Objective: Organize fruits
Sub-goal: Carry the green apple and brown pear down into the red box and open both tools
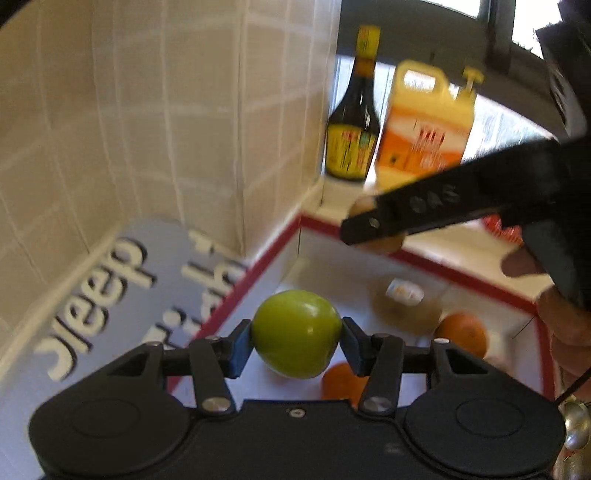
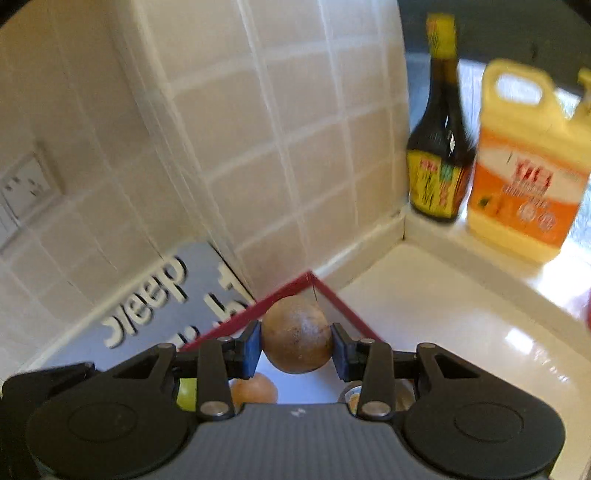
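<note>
Our left tool [image 1: 296, 334] is clamped on a green apple [image 1: 296, 334], the right tool [image 2: 296, 334] on a brown fruit [image 2: 296, 334]; we should lower both gently into the red-edged box [image 1: 258, 273], clear of the oranges [image 1: 461, 332].

You're facing a corner where 2 walls of cream tile [image 2: 229, 122] with pale grout meet. A white wall socket [image 2: 26, 186] sits on the left wall. A glossy white countertop [image 2: 454, 317] runs below and catches bright reflections. On a raised ledge [image 2: 436, 230] at the back stand 2 containers: a dark bottle [image 2: 439, 147] and, just beside it, a yellow-and-orange jug [image 2: 528, 166]. Daylight comes through a dark-framed window [image 1: 491, 26] behind them.
</note>
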The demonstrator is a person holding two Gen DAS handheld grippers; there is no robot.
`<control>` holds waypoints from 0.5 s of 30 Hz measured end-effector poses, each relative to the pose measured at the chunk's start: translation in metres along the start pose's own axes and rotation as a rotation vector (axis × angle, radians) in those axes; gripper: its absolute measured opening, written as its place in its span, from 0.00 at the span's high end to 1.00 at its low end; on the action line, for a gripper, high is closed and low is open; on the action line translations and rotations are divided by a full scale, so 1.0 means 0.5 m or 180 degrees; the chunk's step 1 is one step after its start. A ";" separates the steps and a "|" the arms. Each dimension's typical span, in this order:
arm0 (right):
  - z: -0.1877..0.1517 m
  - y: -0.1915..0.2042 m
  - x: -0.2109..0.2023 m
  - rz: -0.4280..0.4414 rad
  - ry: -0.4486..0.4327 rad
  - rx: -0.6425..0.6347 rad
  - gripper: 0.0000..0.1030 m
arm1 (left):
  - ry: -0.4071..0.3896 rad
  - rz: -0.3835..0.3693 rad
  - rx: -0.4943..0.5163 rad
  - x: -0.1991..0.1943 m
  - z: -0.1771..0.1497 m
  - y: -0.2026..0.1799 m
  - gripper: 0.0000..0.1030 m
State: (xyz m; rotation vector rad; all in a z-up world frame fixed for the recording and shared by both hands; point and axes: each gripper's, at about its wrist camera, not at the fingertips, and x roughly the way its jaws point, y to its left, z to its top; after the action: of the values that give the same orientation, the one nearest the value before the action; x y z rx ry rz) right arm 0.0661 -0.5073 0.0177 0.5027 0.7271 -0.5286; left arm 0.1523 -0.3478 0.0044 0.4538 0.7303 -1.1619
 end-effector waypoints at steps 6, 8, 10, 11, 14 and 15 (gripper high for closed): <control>-0.020 0.009 0.084 -0.0086 0.0150 -0.0043 0.60 | 0.0183 0.0047 0.0084 0.026 -0.017 0.000 0.41; -0.024 0.016 0.100 -0.0138 0.0166 -0.0062 0.60 | 0.0255 0.0052 0.0119 0.040 -0.022 0.000 0.41; -0.029 0.020 0.108 -0.0189 0.0182 -0.0067 0.60 | 0.0332 0.0106 0.0150 0.051 -0.025 -0.003 0.41; -0.031 0.022 0.113 -0.0206 0.0194 -0.0066 0.60 | 0.0362 0.0154 0.0170 0.058 -0.027 -0.003 0.41; -0.036 0.021 0.129 -0.0227 0.0249 -0.0056 0.60 | 0.0460 0.0254 0.0216 0.076 -0.032 -0.007 0.41; -0.037 0.020 0.133 -0.0237 0.0270 -0.0052 0.60 | 0.0455 0.0294 0.0268 0.078 -0.034 -0.010 0.41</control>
State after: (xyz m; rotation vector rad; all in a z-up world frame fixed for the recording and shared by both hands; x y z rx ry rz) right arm 0.1050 -0.5066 -0.0400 0.4864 0.8330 -0.5730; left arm 0.1509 -0.3640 -0.0355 0.6401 0.7775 -1.0839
